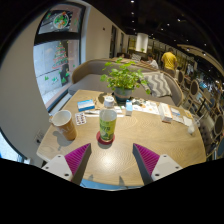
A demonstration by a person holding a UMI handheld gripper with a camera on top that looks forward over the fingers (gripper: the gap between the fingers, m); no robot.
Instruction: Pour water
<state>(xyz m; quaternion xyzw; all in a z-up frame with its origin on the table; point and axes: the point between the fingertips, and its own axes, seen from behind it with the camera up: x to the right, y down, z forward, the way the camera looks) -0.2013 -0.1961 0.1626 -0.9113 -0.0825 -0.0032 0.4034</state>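
Standing upright on the wooden tabletop (140,140), just ahead of the open jaws and a little toward the left finger, a small bottle (107,124) with a green label and a pale cap. Jaws spread wide, nothing between the two pink pads (77,156), gripper (112,160) apart from the bottle. Long axis of the bottle vertical, cap pointing up, so mouth on top and closed as far as can be seen. Probably plastic and light, somewhat soft in the wall, so a squeeze too strong could dent it or push water out once opened; label area likely less slippery than bare plastic. Best to take hold around the middle of the body, on the label, with one pad on each side, below the shoulder and well under the cap. Beside the bottle, further off the left finger, a paper cup (64,124) with a brown sleeve, upright and mouth up, probably the place for the water. Beyond the bottle, a potted plant (124,78) and some small boxes, too small to read.
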